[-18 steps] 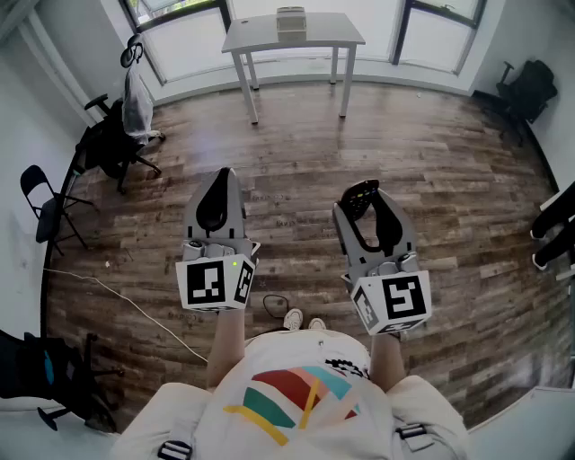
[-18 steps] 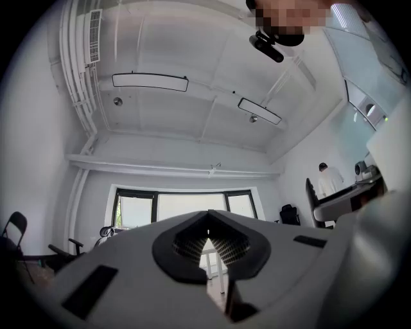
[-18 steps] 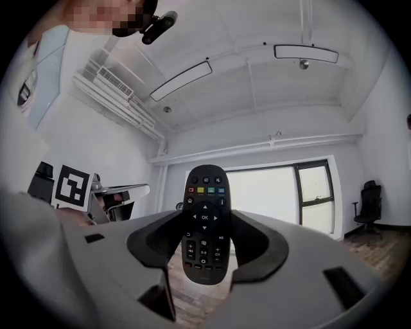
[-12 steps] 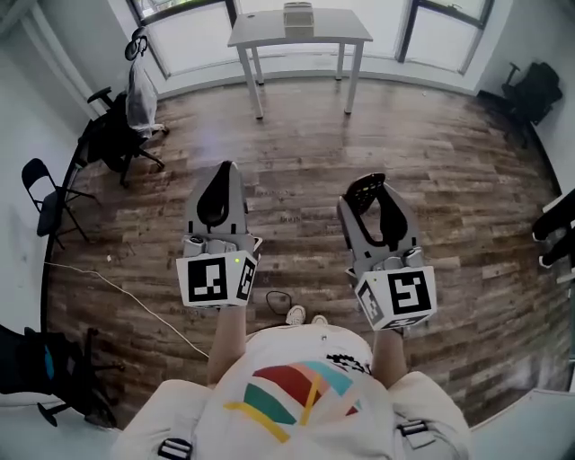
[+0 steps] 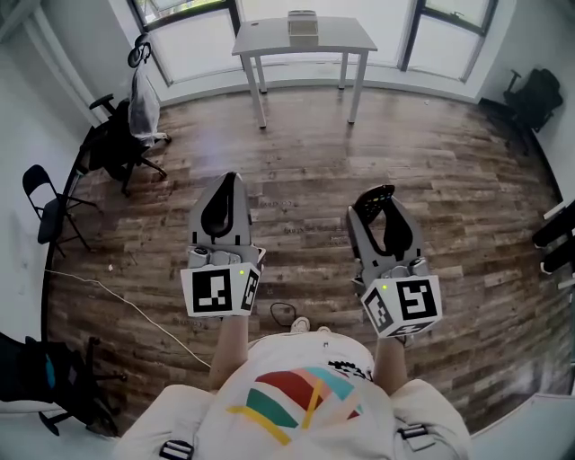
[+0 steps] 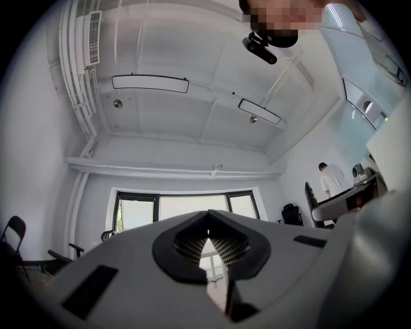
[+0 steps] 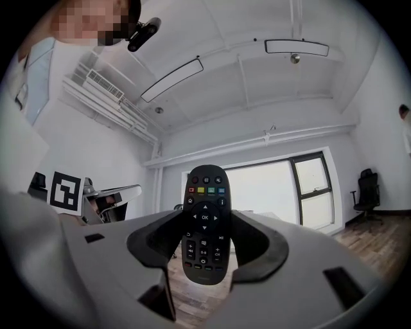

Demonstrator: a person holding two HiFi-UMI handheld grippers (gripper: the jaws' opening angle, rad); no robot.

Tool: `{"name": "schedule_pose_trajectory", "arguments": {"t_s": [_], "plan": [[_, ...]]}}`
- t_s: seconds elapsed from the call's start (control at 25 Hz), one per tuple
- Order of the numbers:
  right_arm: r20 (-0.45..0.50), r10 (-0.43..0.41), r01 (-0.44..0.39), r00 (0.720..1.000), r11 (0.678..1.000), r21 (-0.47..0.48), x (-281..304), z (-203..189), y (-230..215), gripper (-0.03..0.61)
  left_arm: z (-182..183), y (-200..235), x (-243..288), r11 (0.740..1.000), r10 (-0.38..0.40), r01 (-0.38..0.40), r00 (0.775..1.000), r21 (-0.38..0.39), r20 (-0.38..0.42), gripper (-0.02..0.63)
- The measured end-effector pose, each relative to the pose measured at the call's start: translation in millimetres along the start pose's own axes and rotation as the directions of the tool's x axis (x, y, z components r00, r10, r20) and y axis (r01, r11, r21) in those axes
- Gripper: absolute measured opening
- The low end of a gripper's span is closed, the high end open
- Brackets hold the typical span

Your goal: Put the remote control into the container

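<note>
A black remote control [image 7: 205, 222] stands upright between the jaws of my right gripper [image 7: 205, 249], its buttons facing the camera. The right gripper [image 5: 383, 216] is shut on the remote control [image 5: 371, 195], held at waist height over the wooden floor. My left gripper [image 5: 224, 205] is level with it on the left, and its jaws meet at the tip with nothing between them [image 6: 207, 247]. The container [image 5: 303, 24], a small pale box, sits on a white table [image 5: 346, 39] far ahead by the windows.
Black office chairs with a hanging bag [image 5: 121, 135] and a folding chair [image 5: 49, 211] stand at the left wall. A cable [image 5: 135, 305] runs across the floor at the left. Another black chair [image 5: 532, 90] is at the right. A person [image 6: 331, 183] stands in the distance.
Both grippers sit a little lower in the head view, the right one slightly further right. The remote control stays gripped and the table has shifted slightly right.
</note>
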State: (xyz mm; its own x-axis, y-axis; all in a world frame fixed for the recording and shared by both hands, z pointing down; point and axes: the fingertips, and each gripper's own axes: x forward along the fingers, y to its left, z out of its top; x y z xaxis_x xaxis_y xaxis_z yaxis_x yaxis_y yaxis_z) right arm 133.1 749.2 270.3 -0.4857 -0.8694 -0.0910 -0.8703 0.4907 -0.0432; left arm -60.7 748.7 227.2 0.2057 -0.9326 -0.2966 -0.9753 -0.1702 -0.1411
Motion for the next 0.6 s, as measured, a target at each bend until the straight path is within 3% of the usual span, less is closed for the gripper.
{"name": "schedule_pose_trajectory", "arguments": {"t_s": [0.2,0.44,0.6], "plan": [[-0.004,0.001,-0.001,1.000,0.999,-0.039,10,-2,3,0.237,-12,8,12,1.000,-0.028,0.028,0.999,-0.007,-0.026,0.008],[-0.039,-0.041,0.040,0.998,0.998,-0.039,21,-13,-1,0.238,-17,17,18,0.999,-0.036,0.036,0.999,0.009,0.003,0.008],[-0.066,-0.076,0.073,0.995,0.996,-0.046,22,-21,7,0.237,-28,31,11,0.999,-0.045,0.045,0.999,-0.026,-0.012,0.008]]}}
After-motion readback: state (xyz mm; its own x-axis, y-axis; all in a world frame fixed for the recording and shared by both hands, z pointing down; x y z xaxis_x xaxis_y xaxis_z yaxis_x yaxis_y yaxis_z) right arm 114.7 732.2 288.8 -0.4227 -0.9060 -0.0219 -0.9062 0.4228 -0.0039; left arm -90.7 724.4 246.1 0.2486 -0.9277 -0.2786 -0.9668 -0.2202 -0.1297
